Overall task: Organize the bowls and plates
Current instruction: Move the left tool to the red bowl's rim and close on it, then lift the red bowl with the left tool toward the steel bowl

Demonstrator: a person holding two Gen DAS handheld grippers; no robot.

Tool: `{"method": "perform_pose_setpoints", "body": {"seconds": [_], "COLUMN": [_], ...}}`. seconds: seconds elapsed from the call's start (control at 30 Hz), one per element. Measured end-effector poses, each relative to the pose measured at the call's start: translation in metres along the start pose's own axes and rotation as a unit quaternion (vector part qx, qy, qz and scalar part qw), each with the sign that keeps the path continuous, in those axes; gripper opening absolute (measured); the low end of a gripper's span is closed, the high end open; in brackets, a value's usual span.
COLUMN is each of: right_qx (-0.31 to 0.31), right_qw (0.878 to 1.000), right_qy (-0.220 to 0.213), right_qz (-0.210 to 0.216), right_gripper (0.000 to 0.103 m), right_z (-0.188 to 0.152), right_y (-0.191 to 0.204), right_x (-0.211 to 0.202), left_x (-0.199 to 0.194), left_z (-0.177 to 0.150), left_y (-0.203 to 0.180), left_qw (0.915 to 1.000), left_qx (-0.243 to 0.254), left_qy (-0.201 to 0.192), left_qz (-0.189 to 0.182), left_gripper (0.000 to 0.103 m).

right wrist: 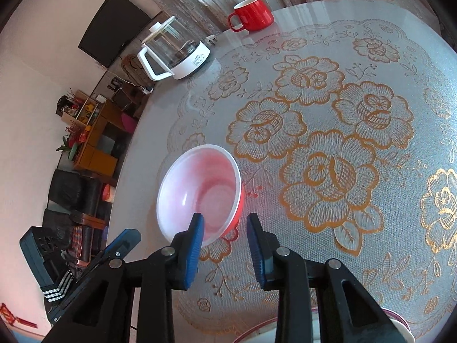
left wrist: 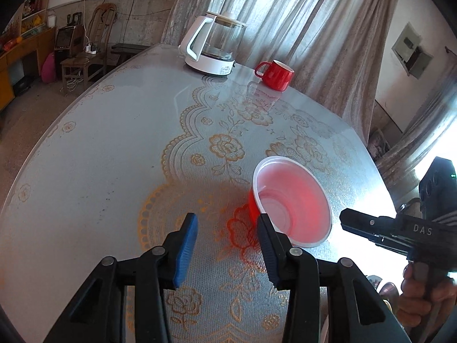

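A plastic bowl (left wrist: 291, 200), red outside and white inside, stands upright on the lace-patterned table (left wrist: 100, 157). My left gripper (left wrist: 227, 218) is open with only tablecloth between its blue pads, and its right finger stands just at the bowl's left wall. My right gripper (left wrist: 345, 217) comes in from the right, its tip a little short of the bowl's right rim. In the right wrist view the bowl (right wrist: 200, 194) lies ahead-left of the open right gripper (right wrist: 225, 218). There the left finger overlaps the bowl's inside and the near rim shows in the gap, unpinched.
A glass kettle on a white base (left wrist: 214, 45) and a red mug (left wrist: 275, 74) stand at the table's far side. White dishes (right wrist: 257, 331) show at the near edge under the right gripper. A hand (left wrist: 422, 285) holds the right gripper. The table drops off at the left.
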State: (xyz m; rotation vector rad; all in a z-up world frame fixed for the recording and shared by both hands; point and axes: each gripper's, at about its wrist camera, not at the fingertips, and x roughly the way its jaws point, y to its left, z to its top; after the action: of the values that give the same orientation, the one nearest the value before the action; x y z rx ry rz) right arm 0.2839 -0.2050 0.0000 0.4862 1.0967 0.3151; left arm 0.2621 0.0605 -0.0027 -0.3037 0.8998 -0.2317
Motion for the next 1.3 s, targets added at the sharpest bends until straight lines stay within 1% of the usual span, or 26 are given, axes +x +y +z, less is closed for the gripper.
{"method": "perform_pose_setpoints", "body": {"seconds": [0.1, 0.17, 0.2, 0.27, 0.3, 0.33, 0.37, 0.43, 0.57, 0.67, 0.8, 0.97, 1.3], "right_qx": [-0.003, -0.001, 0.001, 0.000, -0.001, -0.003, -0.007, -0.014, -0.025, -0.018, -0.021, -0.029, -0.055], "right_qw": [1.000, 1.000, 1.000, 1.000, 1.000, 1.000, 1.000, 0.999, 0.999, 1.000, 1.000, 1.000, 0.997], "right_qy": [0.005, 0.008, 0.010, 0.011, 0.011, 0.011, 0.010, 0.011, 0.000, -0.001, -0.002, -0.004, -0.034], "right_qz": [-0.008, -0.013, -0.014, -0.020, -0.020, -0.021, -0.024, -0.026, -0.027, -0.013, 0.004, 0.011, 0.032], "right_gripper": [0.027, 0.025, 0.025, 0.019, 0.017, 0.014, 0.010, 0.010, 0.009, 0.009, 0.009, 0.009, 0.009], "right_z": [0.001, 0.001, 0.002, 0.003, 0.003, 0.003, 0.003, 0.002, -0.003, -0.007, -0.020, -0.038, -0.078], "right_y": [0.002, 0.002, 0.002, 0.003, 0.003, 0.004, 0.005, 0.008, 0.012, 0.009, 0.014, 0.020, 0.032], "right_x": [0.010, 0.015, 0.018, 0.021, 0.023, 0.023, 0.024, 0.025, 0.017, 0.012, 0.003, -0.007, -0.047], "left_x": [0.011, 0.018, 0.022, 0.029, 0.033, 0.038, 0.042, 0.045, 0.033, 0.022, 0.003, -0.022, -0.070], "left_z": [0.008, 0.012, 0.013, 0.015, 0.016, 0.016, 0.015, 0.012, 0.003, -0.004, -0.017, -0.036, -0.070], "left_y": [-0.003, -0.004, -0.004, -0.005, -0.008, -0.010, -0.012, -0.015, -0.018, -0.016, -0.017, -0.018, -0.027], "left_qw": [1.0000, 0.9999, 0.9997, 0.9987, 0.9985, 0.9986, 0.9987, 0.9984, 0.9987, 0.9986, 0.9991, 0.9995, 0.9985], "left_qx": [-0.001, -0.003, -0.008, -0.020, -0.019, -0.014, -0.009, -0.008, 0.000, -0.006, 0.004, 0.013, 0.022], "left_qy": [0.009, 0.013, 0.017, 0.027, 0.032, 0.036, 0.040, 0.046, 0.036, 0.037, 0.030, 0.015, -0.008], "left_qz": [-0.003, -0.009, -0.016, -0.038, -0.040, -0.037, -0.031, -0.032, -0.035, -0.037, -0.030, -0.024, -0.049], "left_gripper": [0.039, 0.038, 0.038, 0.038, 0.038, 0.032, 0.017, 0.011, 0.011, 0.011, 0.011, 0.011, 0.011]}}
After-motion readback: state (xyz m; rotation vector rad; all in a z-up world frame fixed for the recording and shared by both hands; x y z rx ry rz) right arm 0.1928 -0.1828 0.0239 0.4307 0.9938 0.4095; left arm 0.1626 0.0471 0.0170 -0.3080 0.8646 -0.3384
